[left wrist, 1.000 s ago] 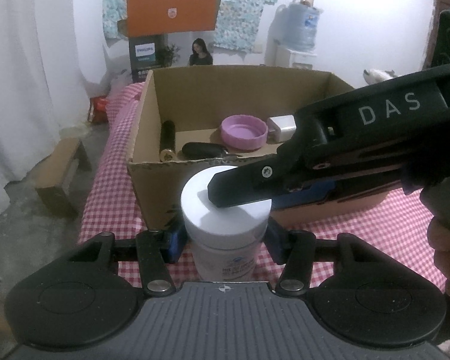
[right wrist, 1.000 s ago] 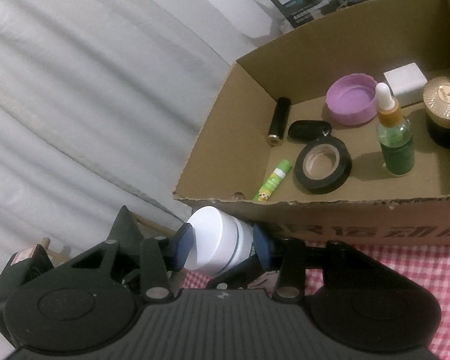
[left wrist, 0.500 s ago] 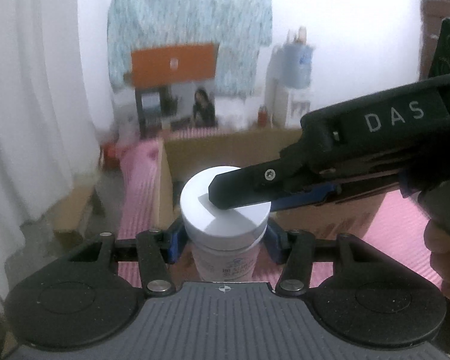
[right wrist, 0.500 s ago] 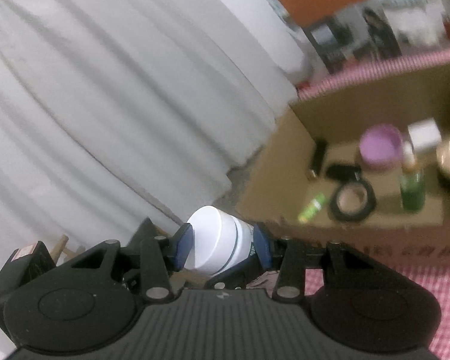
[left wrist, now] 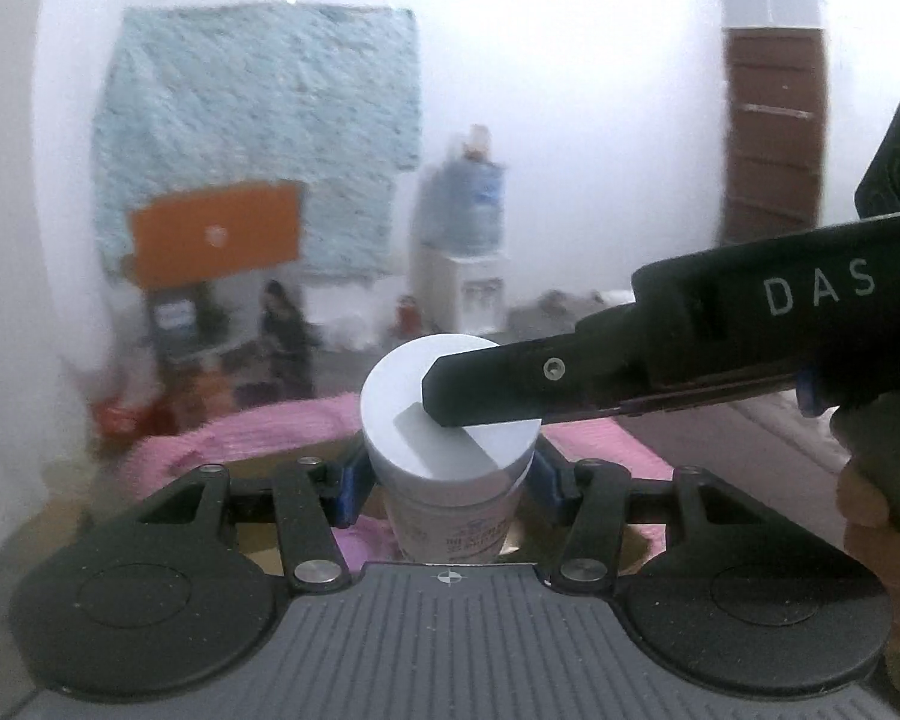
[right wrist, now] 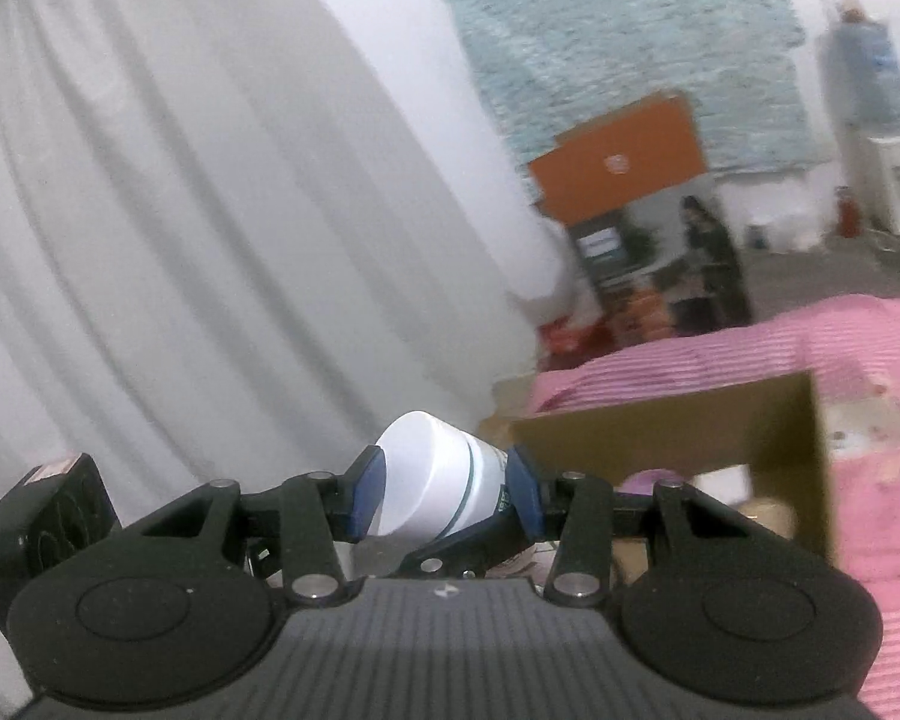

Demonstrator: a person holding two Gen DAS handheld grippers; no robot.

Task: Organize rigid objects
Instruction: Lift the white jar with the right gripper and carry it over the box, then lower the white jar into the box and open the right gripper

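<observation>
The left claw (left wrist: 447, 483) pinches a white jar (left wrist: 450, 468) by its body, blue pads pressed on both sides just under the lid (left wrist: 432, 414). The jar stands upright in this view, with printed text on its lower wall. The right claw (right wrist: 444, 501) pinches the same jar from the side: in the right wrist view its blue pads (right wrist: 366, 498) press on the lid end and on the body, so the jar (right wrist: 438, 495) lies sideways between them. In the left wrist view one black finger (left wrist: 510, 387) of the right claw crosses the top of the lid. The jar is held up in the air, near and above the box (right wrist: 678, 426), which sits on the pink-checked worktop (right wrist: 870, 360). The box's contents are too blurred to name. A white curtain (right wrist: 210, 210) hangs left of the box.
</observation>
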